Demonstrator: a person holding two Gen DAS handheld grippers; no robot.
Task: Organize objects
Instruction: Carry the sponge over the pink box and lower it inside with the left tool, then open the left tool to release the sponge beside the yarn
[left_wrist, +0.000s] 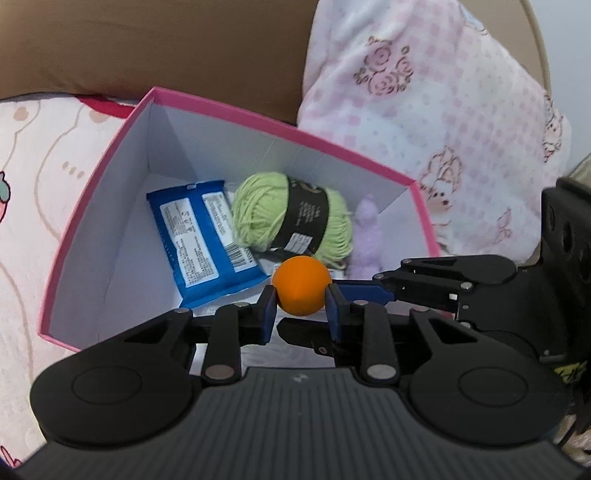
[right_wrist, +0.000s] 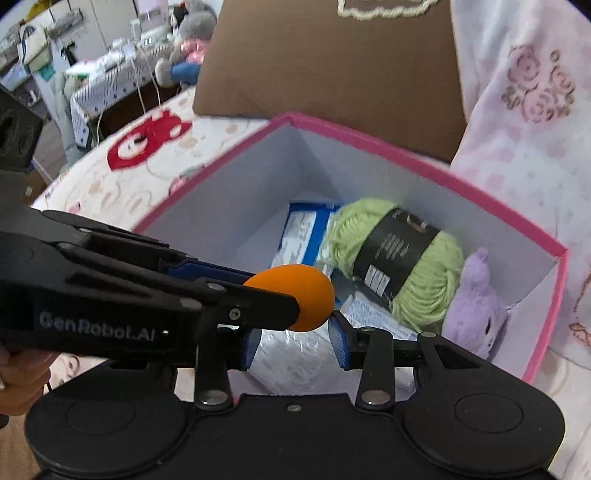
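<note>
Left gripper (left_wrist: 301, 302) pinches an orange ball (left_wrist: 302, 285) between its blue pads, one pad against each side, jaws drawn narrow around it. Ball and gripper hang over the near part of a pink box (left_wrist: 258, 114) with white inner walls.

Right gripper (right_wrist: 295, 341) sits just beside, coming in from the right in the left wrist view, where its blue fingertip reaches the ball's right side. In its own view its jaws stand part-way apart with nothing between them; the ball floats just ahead of and above its fingertips, carried by the other tool crossing in from the left.

Beyond the ball, on the box floor, lies a blue snack packet (left_wrist: 201, 240) with its white label panels up, ahead and left of the left gripper. A skein of light green yarn (left_wrist: 291, 218) with a black paper band lies straight ahead, touching the packet's right edge. A small lilac plush toy (left_wrist: 364, 240) is tucked against the box's right wall, pressed to the yarn.

Outside the box, a brown cushion (left_wrist: 166, 44) stands behind it, and a pink patterned blanket (left_wrist: 443, 110) is bunched ahead to the right. A person's hand (right_wrist: 18, 380) holds the left tool at the edge of the right wrist view.
</note>
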